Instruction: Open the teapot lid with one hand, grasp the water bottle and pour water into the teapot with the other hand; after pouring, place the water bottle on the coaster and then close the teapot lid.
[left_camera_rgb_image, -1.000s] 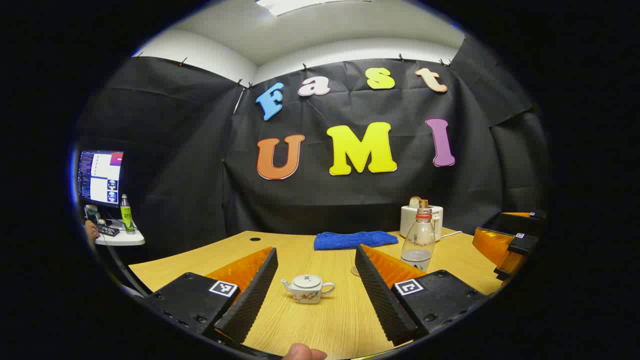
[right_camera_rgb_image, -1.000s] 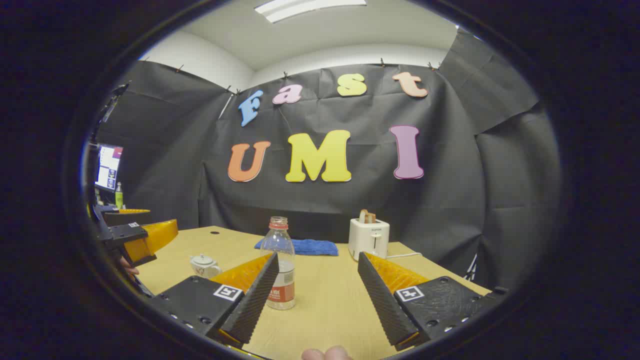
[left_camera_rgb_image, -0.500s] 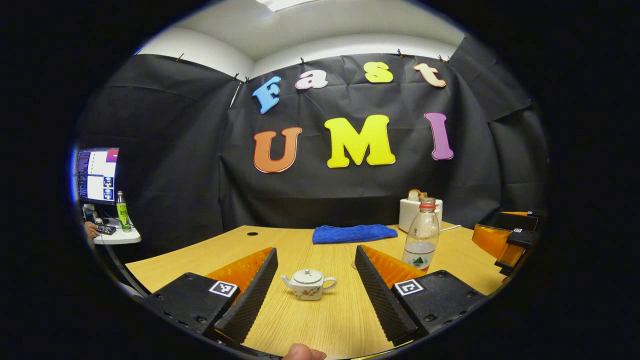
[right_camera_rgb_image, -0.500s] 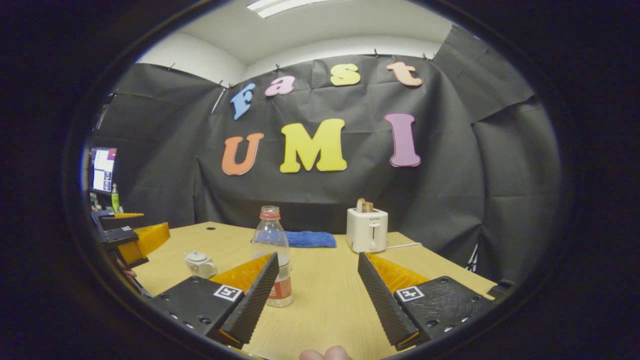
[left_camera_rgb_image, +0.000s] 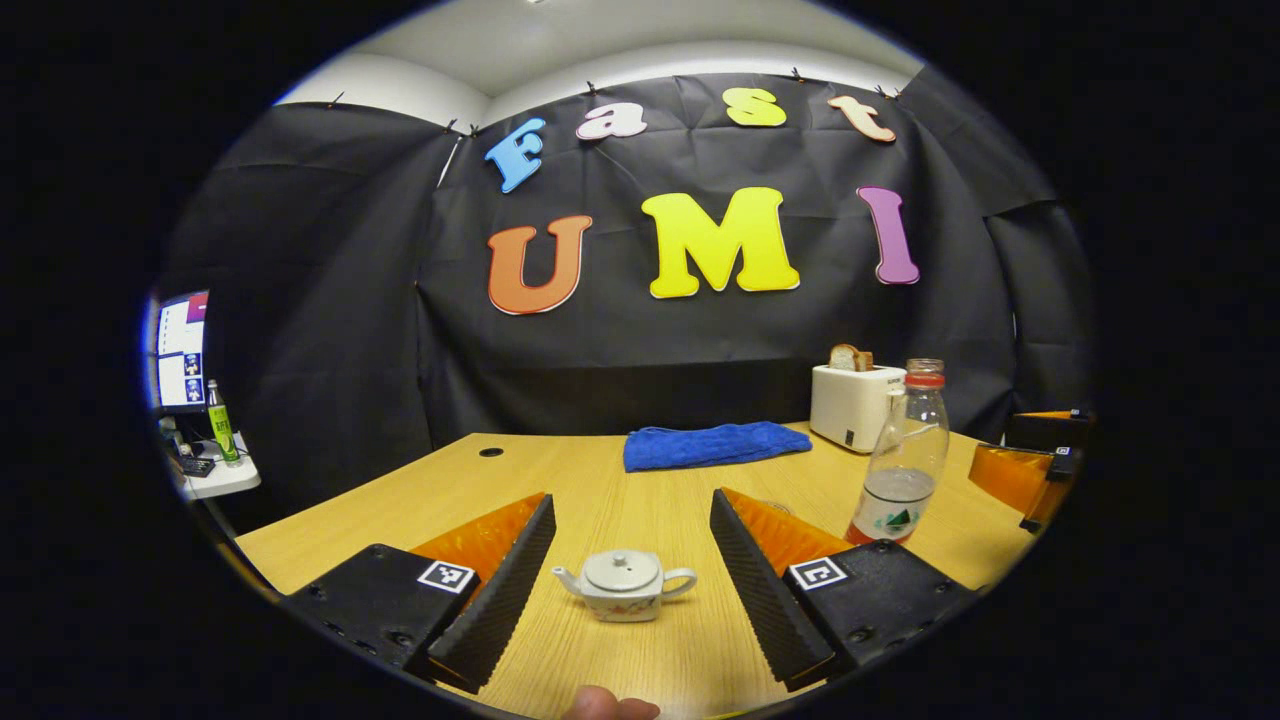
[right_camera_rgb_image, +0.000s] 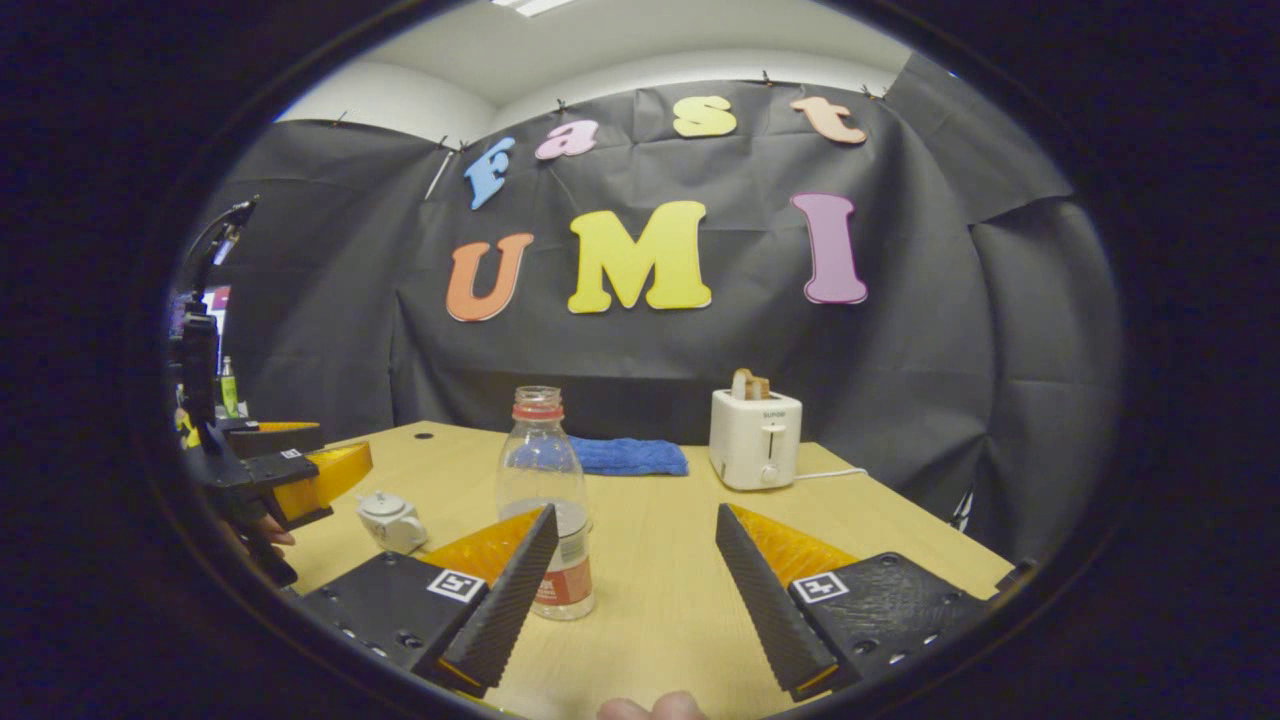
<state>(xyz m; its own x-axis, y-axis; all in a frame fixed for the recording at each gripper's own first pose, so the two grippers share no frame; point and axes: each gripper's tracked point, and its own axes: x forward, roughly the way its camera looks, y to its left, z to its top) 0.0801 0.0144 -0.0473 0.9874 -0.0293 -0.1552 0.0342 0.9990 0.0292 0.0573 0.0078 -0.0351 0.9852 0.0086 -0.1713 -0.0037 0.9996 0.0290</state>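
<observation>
A small white teapot (left_camera_rgb_image: 623, 585) with its lid on stands on the wooden table (left_camera_rgb_image: 620, 490), between the fingers of my open left gripper (left_camera_rgb_image: 630, 500) and touching neither. A clear water bottle (left_camera_rgb_image: 900, 460) with a red neck ring and a little water stands upright to its right. What looks like the coaster's rim (left_camera_rgb_image: 773, 507) peeks over one finger. In the right gripper view the bottle (right_camera_rgb_image: 543, 470) stands just past the left fingertip of my open right gripper (right_camera_rgb_image: 635, 510). The teapot (right_camera_rgb_image: 390, 520) sits farther left, beside the left gripper (right_camera_rgb_image: 290, 470).
A blue cloth (left_camera_rgb_image: 715, 445) and a white toaster (left_camera_rgb_image: 855, 405) holding bread sit at the table's far side. The right gripper (left_camera_rgb_image: 1040, 470) shows at the right edge. Off the table to the left, a side desk carries a monitor (left_camera_rgb_image: 180, 350) and a green bottle (left_camera_rgb_image: 218, 432).
Both grippers have tipped down and moved forward. The teapot now sits lower and nearer between the left fingers, and the bottle has slid right in that view. Both stay open.
</observation>
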